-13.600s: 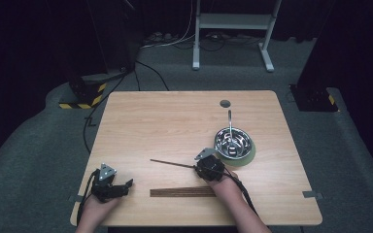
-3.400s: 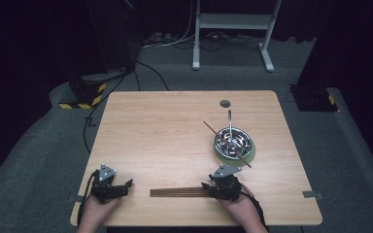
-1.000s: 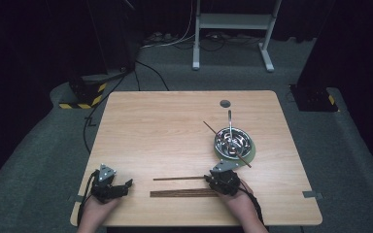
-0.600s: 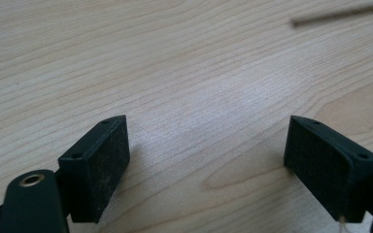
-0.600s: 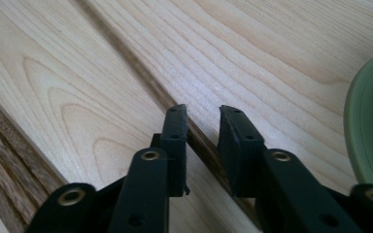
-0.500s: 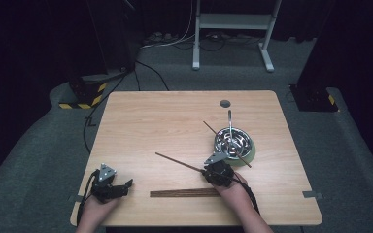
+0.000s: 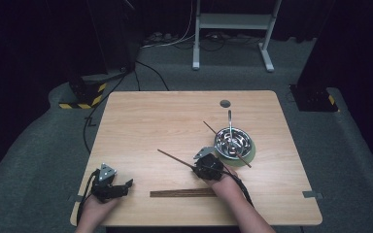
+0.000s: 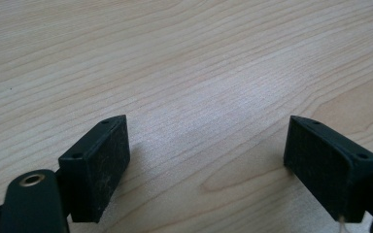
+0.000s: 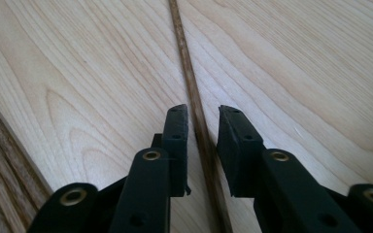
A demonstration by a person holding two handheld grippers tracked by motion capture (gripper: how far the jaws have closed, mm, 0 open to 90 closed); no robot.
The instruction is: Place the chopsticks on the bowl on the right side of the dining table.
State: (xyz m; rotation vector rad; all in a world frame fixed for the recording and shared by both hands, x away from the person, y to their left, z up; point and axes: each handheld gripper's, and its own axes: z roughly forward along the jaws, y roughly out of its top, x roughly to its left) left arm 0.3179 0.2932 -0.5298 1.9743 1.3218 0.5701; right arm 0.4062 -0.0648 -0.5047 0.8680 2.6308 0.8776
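Clearly the chopstick (image 7: 175,159) in my right hand-held gripper (image 7: 200,167), jaws just closing narrowly around its near end, is light, stiff, slick and apt to pivot above the surface (image 7: 141,126), left of the bowl (image 7: 233,143), so I'd hold nearer mid-length.

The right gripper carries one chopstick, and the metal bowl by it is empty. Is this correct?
Not quite. The right gripper does carry one chopstick, but the metal bowl is not empty: the high view shows a chopstick and other utensils in it, leaning over its rim.
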